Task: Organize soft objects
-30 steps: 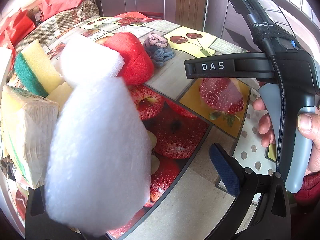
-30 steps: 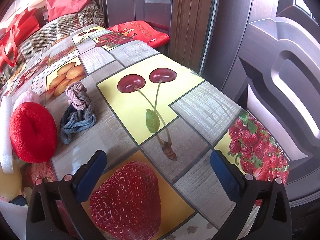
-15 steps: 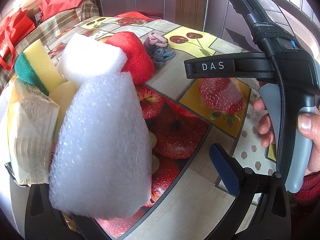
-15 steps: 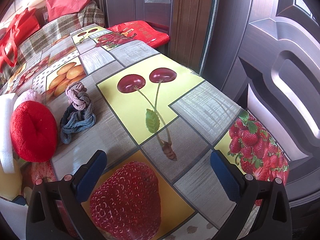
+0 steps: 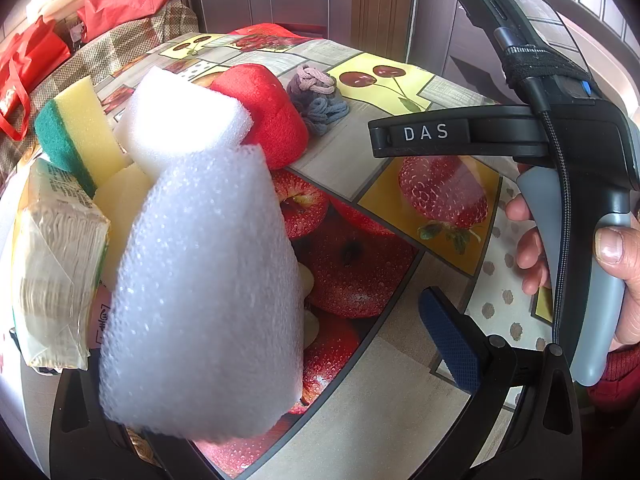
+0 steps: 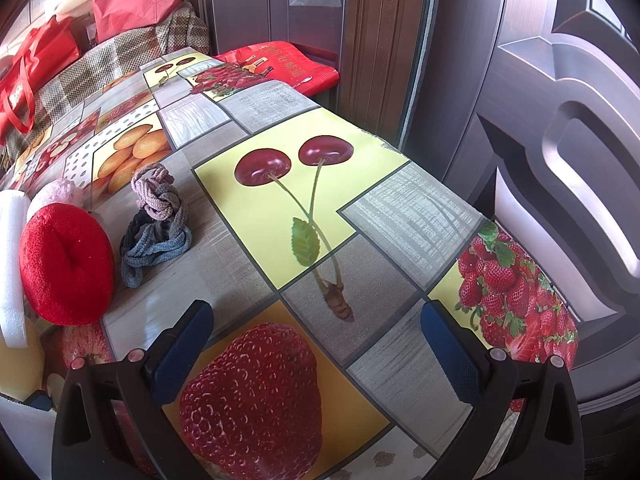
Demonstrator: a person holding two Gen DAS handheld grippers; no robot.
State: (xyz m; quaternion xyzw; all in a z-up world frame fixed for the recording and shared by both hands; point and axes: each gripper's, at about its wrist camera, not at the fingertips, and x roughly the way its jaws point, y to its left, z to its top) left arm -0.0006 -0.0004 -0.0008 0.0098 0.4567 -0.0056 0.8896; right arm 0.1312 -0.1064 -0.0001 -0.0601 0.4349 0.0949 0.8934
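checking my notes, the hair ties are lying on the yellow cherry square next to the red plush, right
Not quite. In the right wrist view the hair ties lie on a grey wood-look square; the yellow cherry square is beside them, bare. They are indeed next to the red plush.

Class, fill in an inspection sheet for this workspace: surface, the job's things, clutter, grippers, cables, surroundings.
Surface: table under a fruit-print cloth.
Job's things: white foam piece close before the left camera; white foam block, red plush cushion, green-and-yellow sponge, knotted hair ties and tissue pack on the table.
Clutter: nothing seen.
Grippers: left gripper wide apart on its visible side, its other finger hidden by foam; right gripper open, empty, over the strawberry print.
Cables: braided cable on the right handle.
Surroundings: dark doors, red bags, checked cloth.
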